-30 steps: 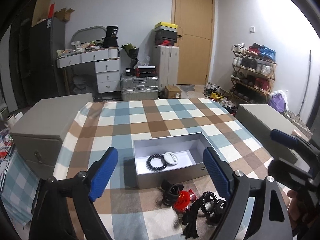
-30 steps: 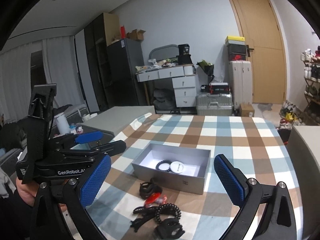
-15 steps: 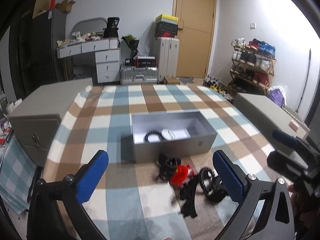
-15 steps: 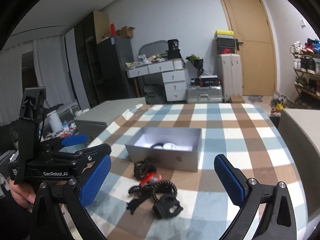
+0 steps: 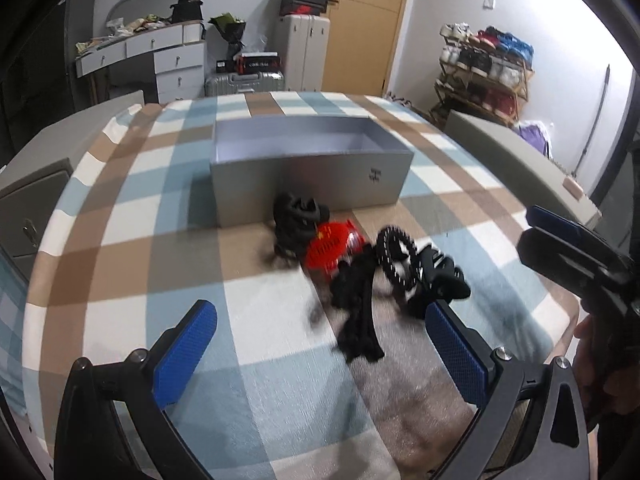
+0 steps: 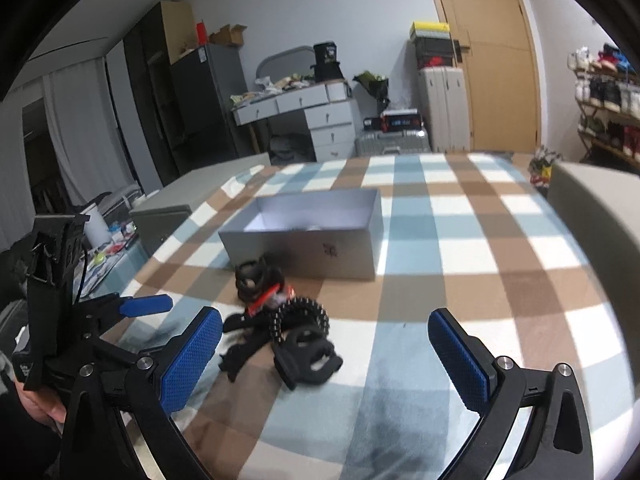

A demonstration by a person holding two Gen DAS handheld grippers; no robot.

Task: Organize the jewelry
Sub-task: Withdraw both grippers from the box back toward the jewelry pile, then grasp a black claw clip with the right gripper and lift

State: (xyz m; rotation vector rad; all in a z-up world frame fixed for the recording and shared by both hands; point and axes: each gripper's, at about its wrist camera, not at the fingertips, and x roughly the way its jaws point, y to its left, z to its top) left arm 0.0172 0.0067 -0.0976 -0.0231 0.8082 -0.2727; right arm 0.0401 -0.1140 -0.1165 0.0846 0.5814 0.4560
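Observation:
A grey open box (image 5: 312,172) stands on the checked tablecloth; it also shows in the right wrist view (image 6: 308,236). In front of it lies a pile: a black clip (image 5: 298,220), a red piece (image 5: 332,246), a black beaded bracelet (image 5: 394,256), a black hair claw (image 5: 438,284) and a black strap (image 5: 358,316). The beaded bracelet (image 6: 302,316) and the hair claw (image 6: 310,360) lie low between the right fingers. My left gripper (image 5: 320,350) is open and empty, just short of the pile. My right gripper (image 6: 324,364) is open and empty over the pile. The box's contents are hidden.
The table (image 5: 120,208) is covered in a blue, brown and white check cloth. Grey cabinets (image 5: 516,160) flank it on both sides. A desk, suitcases, a door and a shoe rack (image 5: 484,68) stand at the back of the room.
Both grippers have come down lower and closer to the pile. The box's inside, with a bracelet and a white disc, has dropped out of sight behind its front wall.

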